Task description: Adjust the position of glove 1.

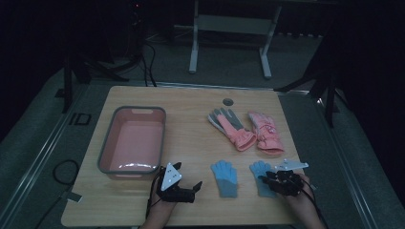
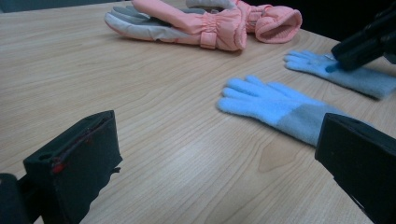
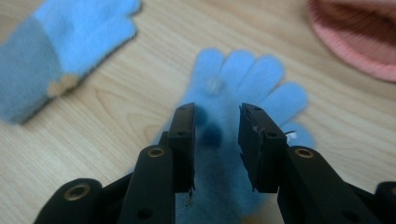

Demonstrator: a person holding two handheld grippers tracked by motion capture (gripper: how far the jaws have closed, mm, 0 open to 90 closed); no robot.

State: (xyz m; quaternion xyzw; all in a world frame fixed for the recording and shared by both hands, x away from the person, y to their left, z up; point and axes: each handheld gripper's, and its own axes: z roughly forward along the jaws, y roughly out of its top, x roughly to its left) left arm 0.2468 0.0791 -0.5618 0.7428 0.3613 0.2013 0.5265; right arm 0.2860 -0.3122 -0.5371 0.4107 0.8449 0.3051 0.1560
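Gripper work first: we are holding the right gripper (image 3: 217, 135) low over the right-hand blue glove (image 3: 243, 79), jaws partly apart, with the glove's palm showing in the gap and the pads not pressing on it. That glove is lying flat near the front edge of the worktop (image 1: 191, 138), its twin, the left-hand blue glove (image 1: 224, 177), just beside it. We are keeping the left gripper (image 1: 193, 188) resting on the worktop with its jaws wide apart and nothing between them, close to the pink bin (image 1: 107, 148). We judge that we are at the grasp stage. Next we are needing to lower the jaws, pinch the fleece and lift it clear; the pink ski gloves (image 1: 248, 131) are lying farther back.
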